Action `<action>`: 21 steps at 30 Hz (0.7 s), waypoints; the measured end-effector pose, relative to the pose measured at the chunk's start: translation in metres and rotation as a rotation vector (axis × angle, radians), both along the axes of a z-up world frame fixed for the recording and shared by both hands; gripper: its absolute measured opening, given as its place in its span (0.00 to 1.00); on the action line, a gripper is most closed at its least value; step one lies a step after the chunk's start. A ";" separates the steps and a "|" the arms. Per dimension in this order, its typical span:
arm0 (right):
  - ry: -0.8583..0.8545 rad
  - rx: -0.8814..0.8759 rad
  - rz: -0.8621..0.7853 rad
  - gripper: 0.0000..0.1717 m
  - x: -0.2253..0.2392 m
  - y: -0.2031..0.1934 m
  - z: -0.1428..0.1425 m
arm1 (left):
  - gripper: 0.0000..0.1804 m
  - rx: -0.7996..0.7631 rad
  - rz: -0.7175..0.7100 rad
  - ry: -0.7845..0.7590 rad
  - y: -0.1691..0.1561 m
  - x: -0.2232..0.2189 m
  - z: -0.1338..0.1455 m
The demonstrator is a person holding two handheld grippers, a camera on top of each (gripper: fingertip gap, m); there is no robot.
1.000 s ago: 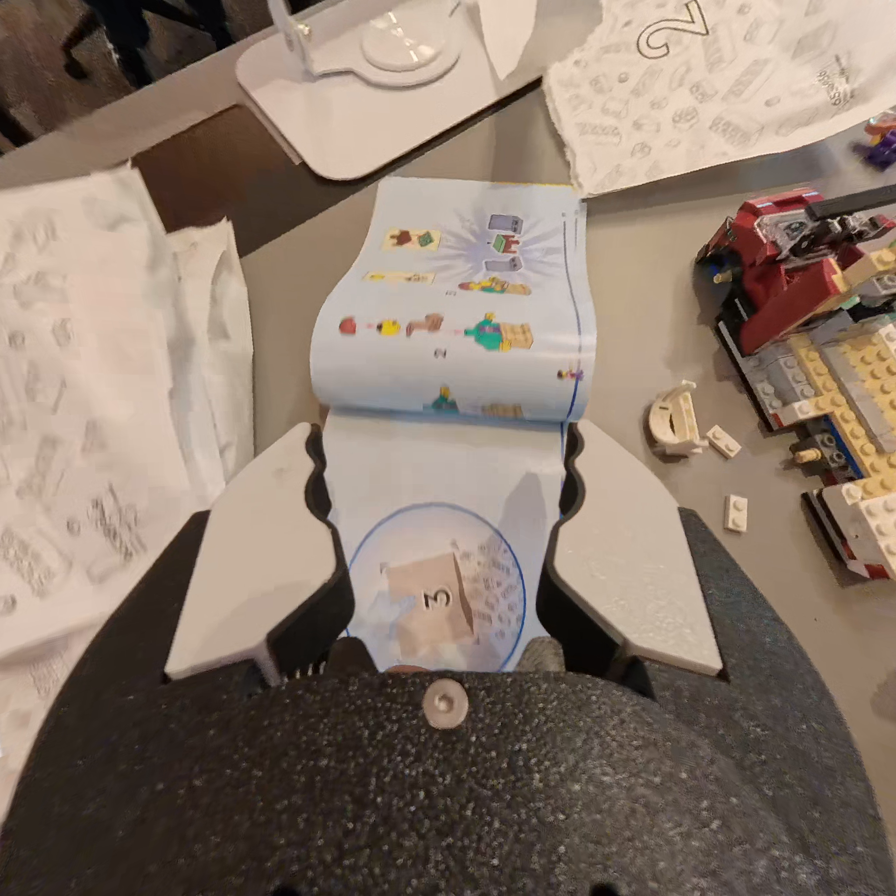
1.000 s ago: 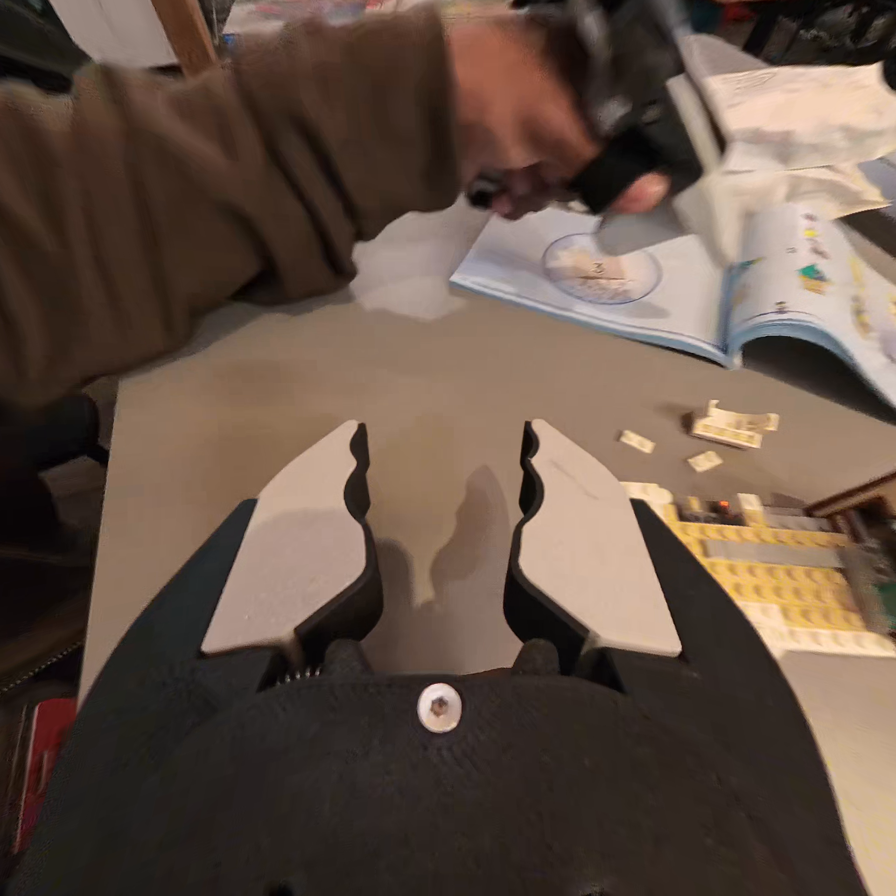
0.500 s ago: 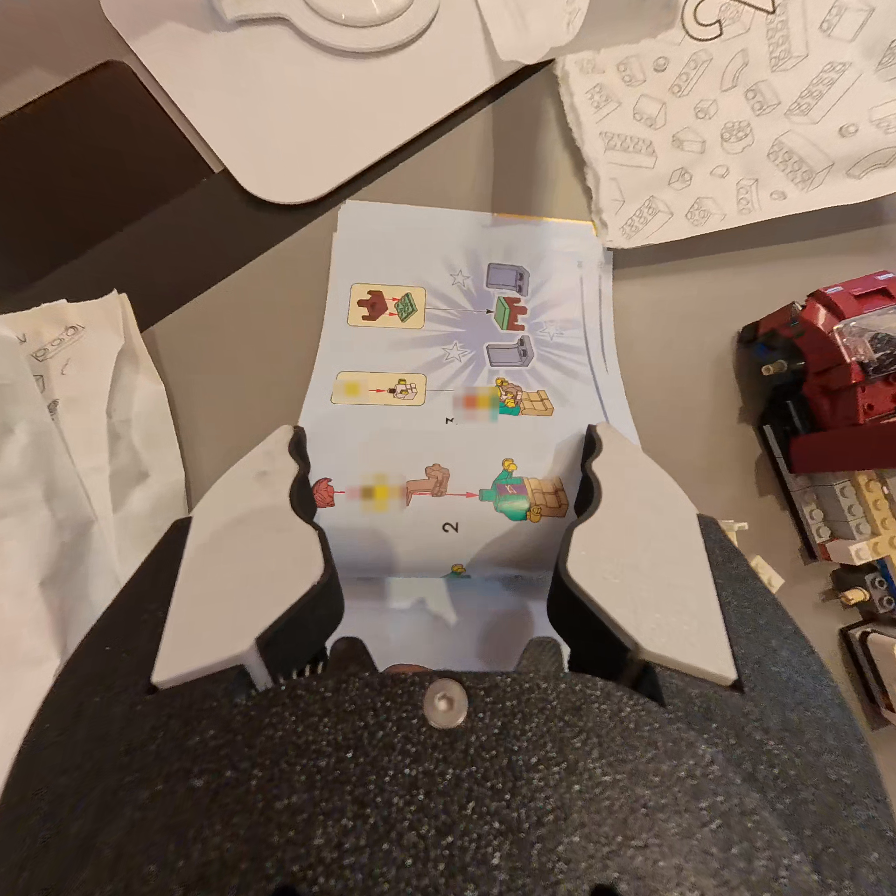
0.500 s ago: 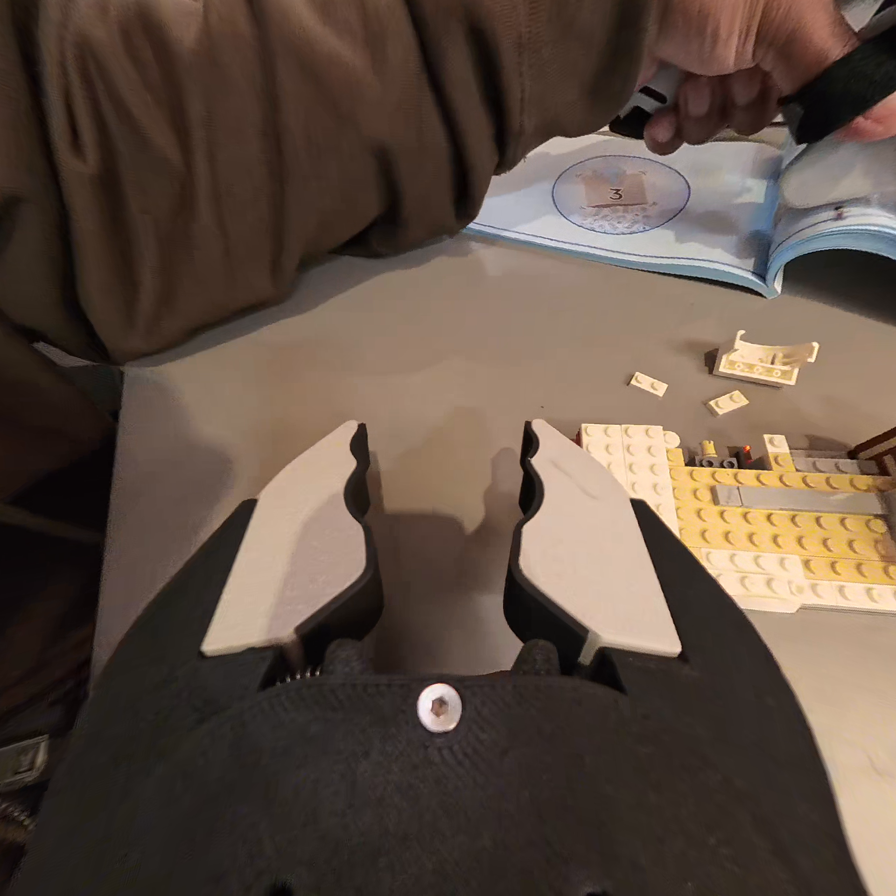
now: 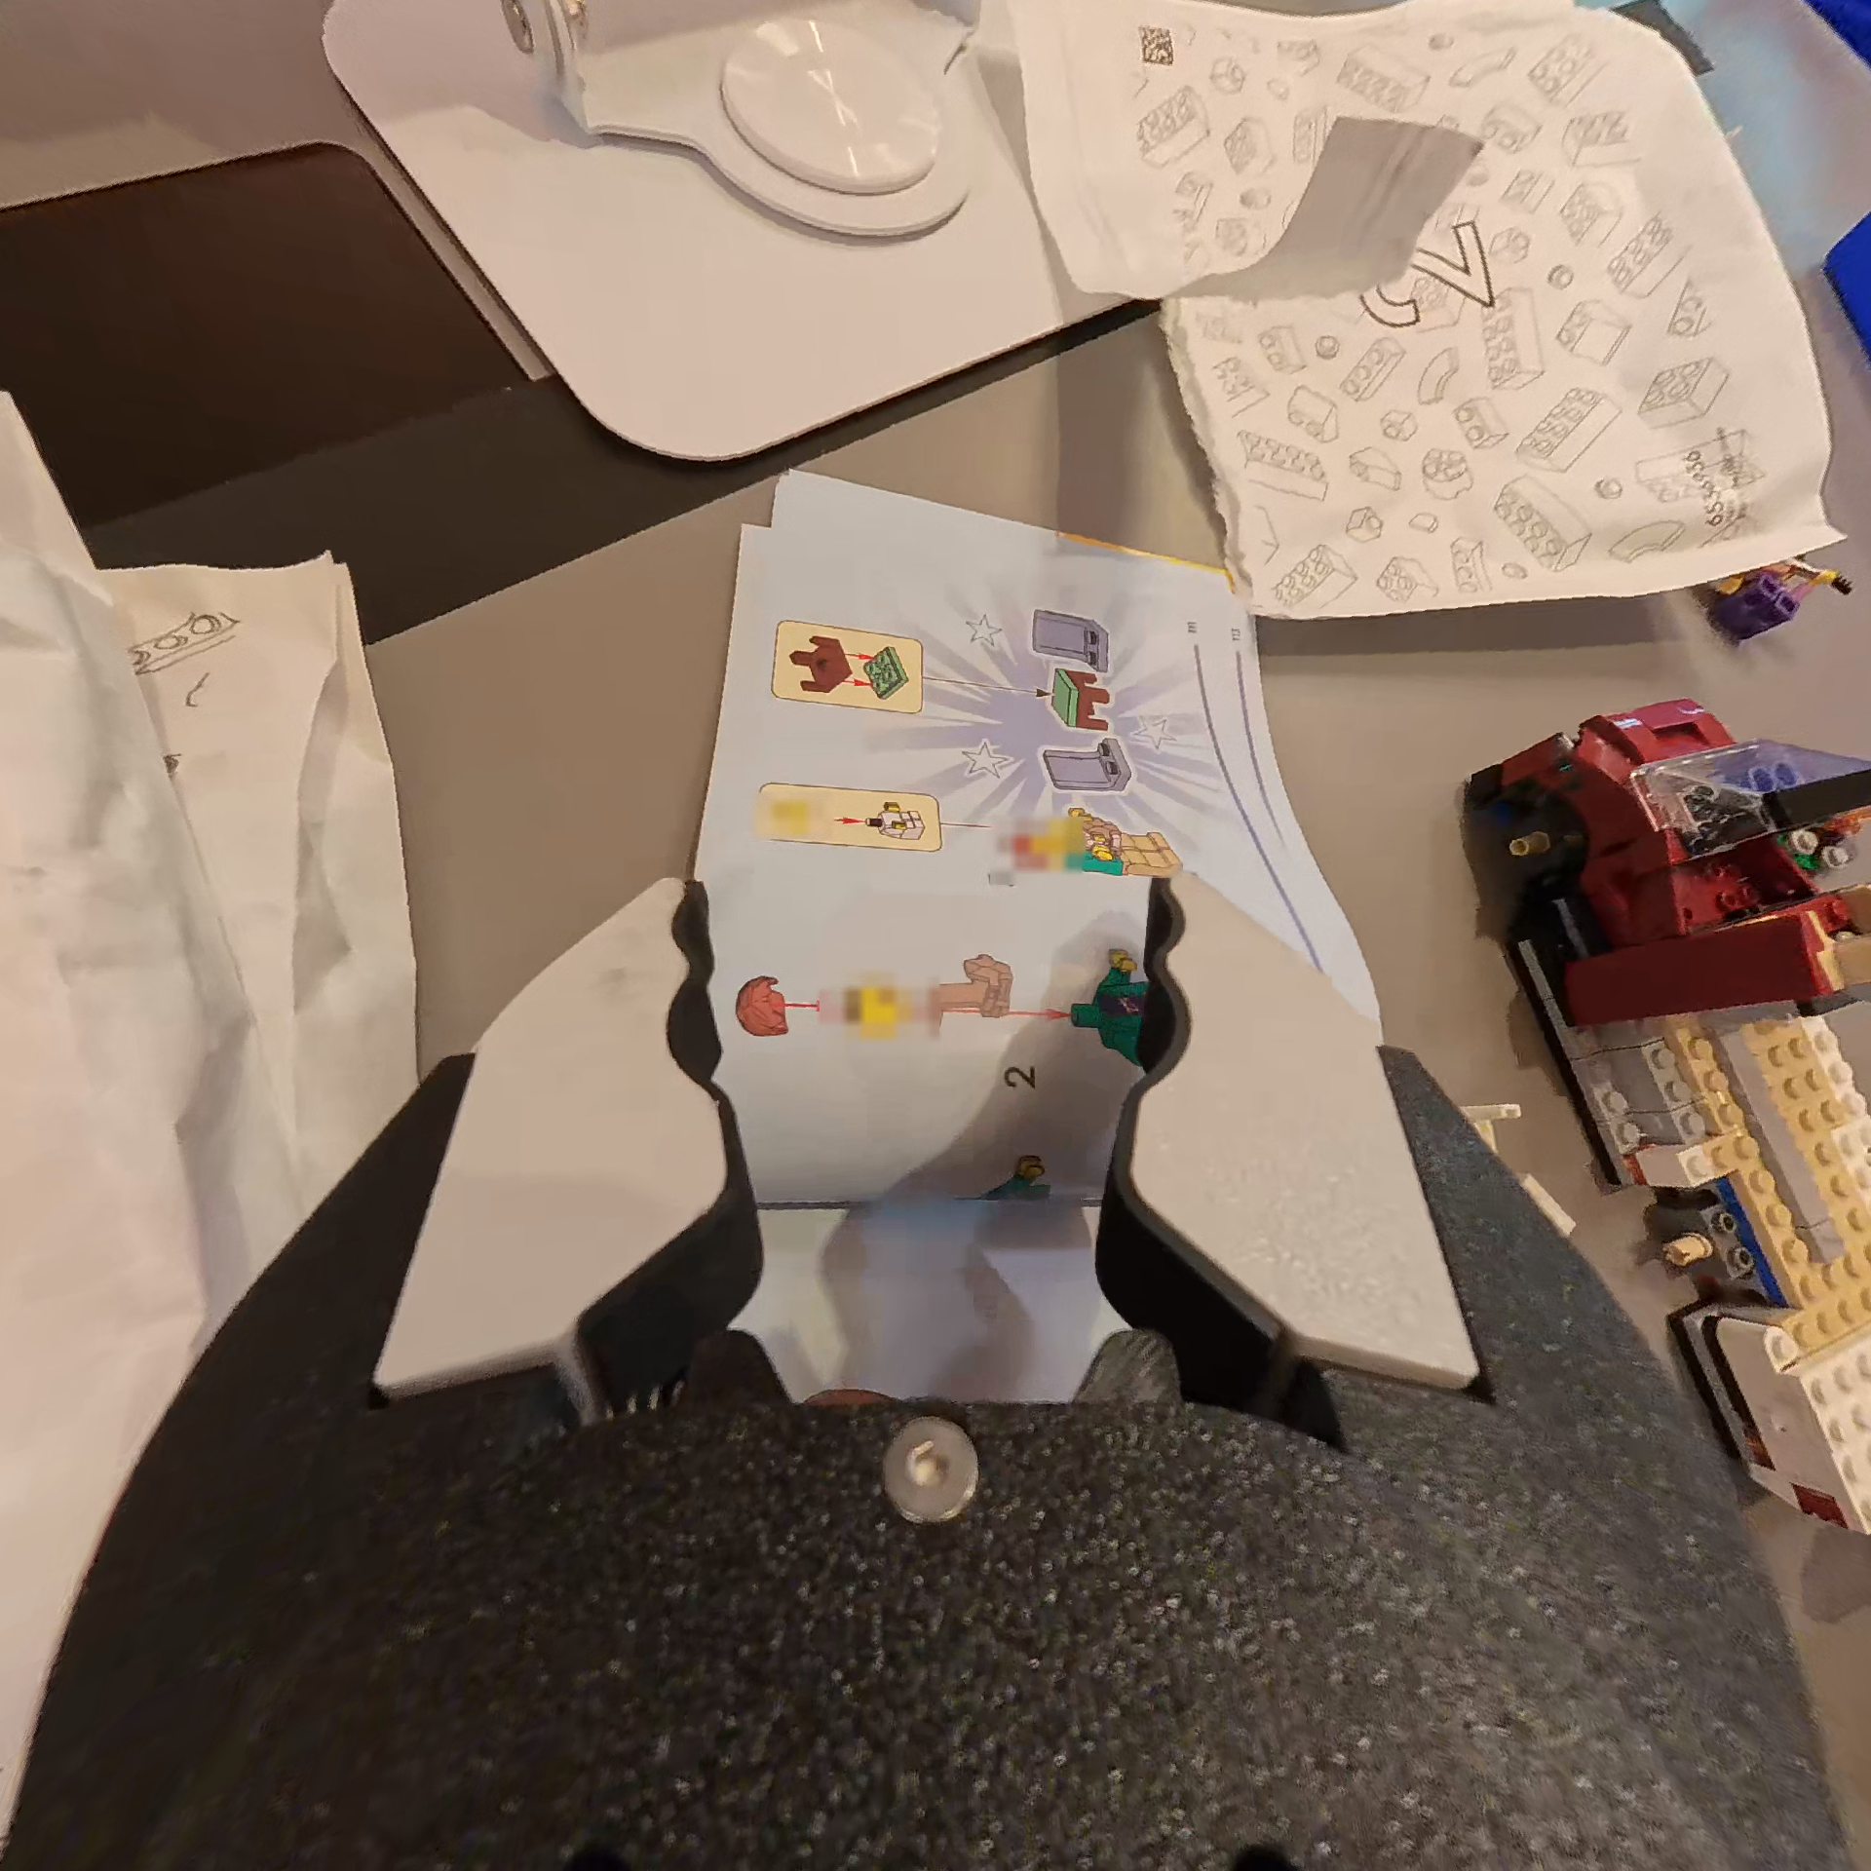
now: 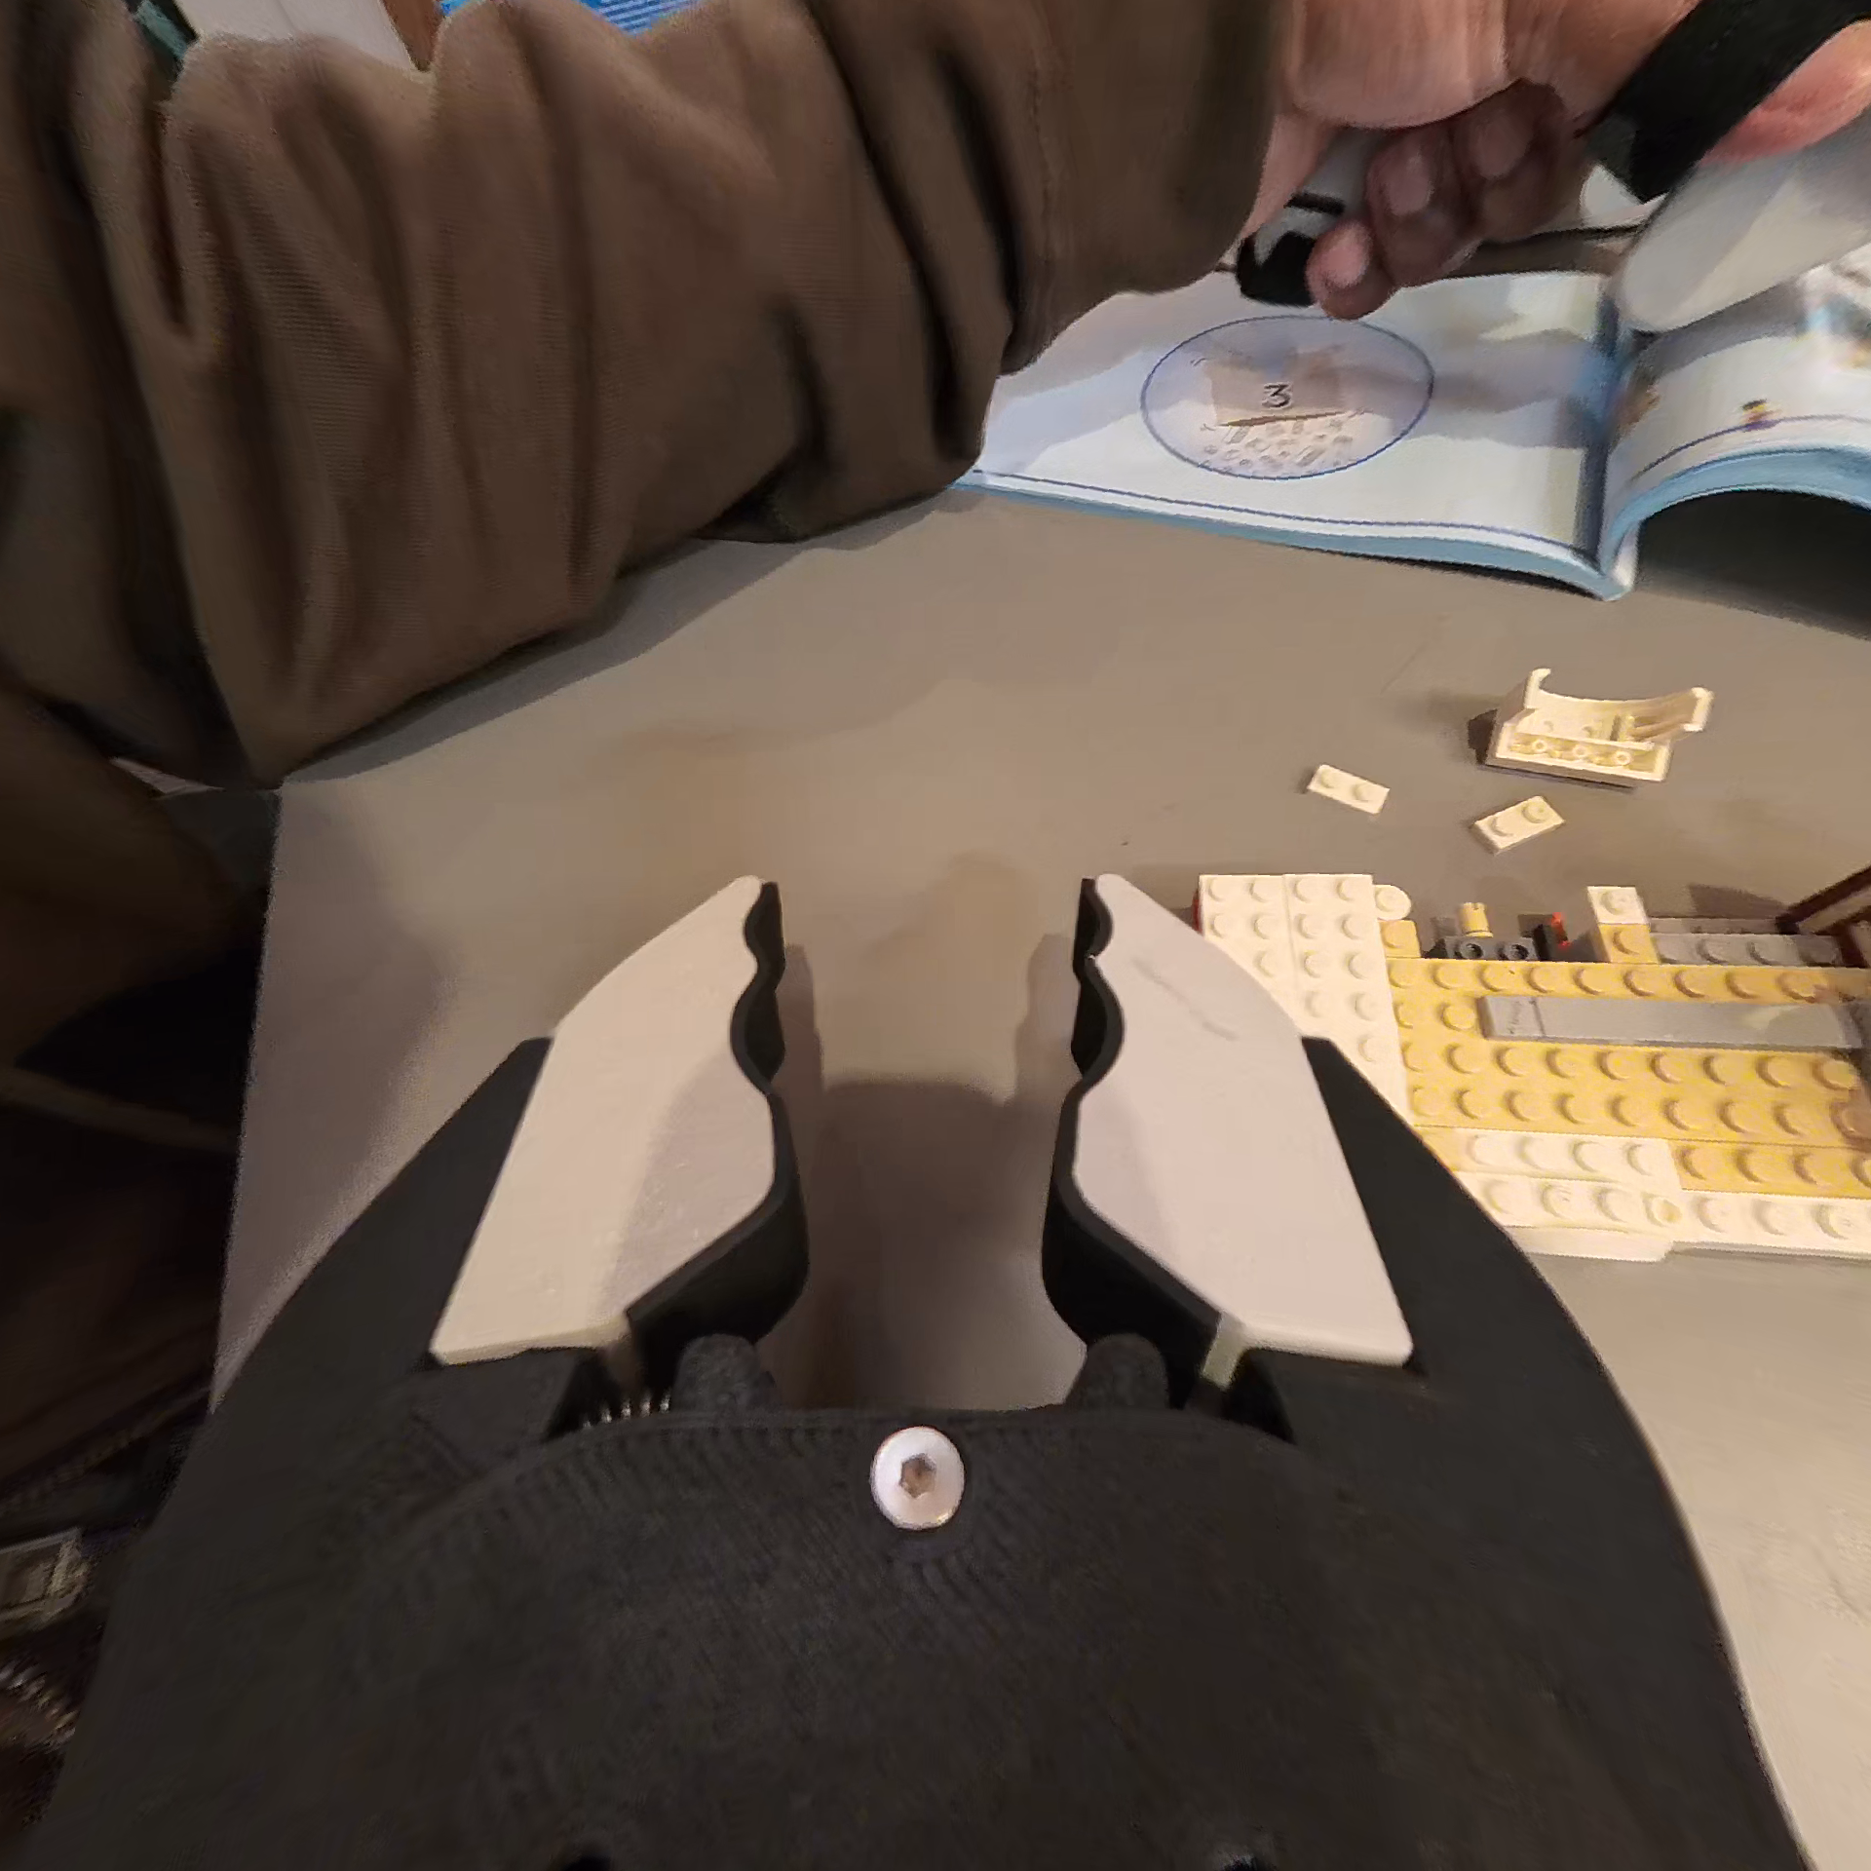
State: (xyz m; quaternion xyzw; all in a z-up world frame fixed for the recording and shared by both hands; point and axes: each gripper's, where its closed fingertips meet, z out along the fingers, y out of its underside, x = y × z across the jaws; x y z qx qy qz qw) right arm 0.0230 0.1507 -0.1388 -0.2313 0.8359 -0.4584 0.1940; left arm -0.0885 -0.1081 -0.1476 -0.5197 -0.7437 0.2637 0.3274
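An open light-blue instruction booklet (image 5: pixel 962 729) lies on the grey table. My left gripper (image 5: pixel 926 891) hovers over its far page, with the jaws wide apart and the page showing between the fingers; nothing is gripped. In the right wrist view a hand (image 6: pixel 1417 182) in a brown sleeve (image 6: pixel 506 354) holds that gripper, and one of its grey fingers (image 6: pixel 1721 253) sits at the booklet (image 6: pixel 1286 405) near the fold. My right gripper (image 6: pixel 926 891) is open and empty above bare table, just left of a tan and white brick build (image 6: pixel 1569 1093).
The build with its dark red part (image 5: pixel 1721 962) lies right of the booklet. A white curved piece (image 6: pixel 1590 729) and two small white plates (image 6: pixel 1347 790) lie loose. A printed paper bag (image 5: pixel 1468 354), a white stand base (image 5: pixel 759 253) and crumpled paper (image 5: pixel 152 911) surround the booklet. It is some 11 cm from my left tips to the white curved piece (image 6: pixel 1590 729).
My left gripper moved forward along the booklet from the near page to the far page; its jaws widened, then narrowed a little. My right gripper swung toward the brick build, still open.
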 end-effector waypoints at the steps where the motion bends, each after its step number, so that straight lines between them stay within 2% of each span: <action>1: 0.030 -0.029 -0.025 0.31 -0.004 -0.002 0.001 | 0.44 -0.007 -0.003 -0.002 -0.001 0.001 -0.002; 3: 0.167 -0.108 -0.095 0.29 -0.018 -0.008 0.000 | 0.41 -0.036 -0.003 -0.026 -0.003 0.004 -0.007; 6: 0.463 -0.204 -0.190 0.28 -0.042 -0.016 -0.008 | 0.40 -0.086 -0.016 -0.052 -0.003 0.006 -0.013; 8: 0.565 -0.212 -0.213 0.28 -0.048 -0.017 -0.014 | 0.40 -0.110 -0.020 -0.057 -0.003 0.006 -0.014; 12: 0.643 -0.207 -0.276 0.27 -0.062 -0.021 -0.016 | 0.39 -0.125 -0.020 -0.051 -0.002 0.007 -0.014; 21: 0.668 -0.149 -0.382 0.24 -0.092 -0.024 -0.018 | 0.37 -0.136 -0.011 -0.039 0.005 0.027 -0.014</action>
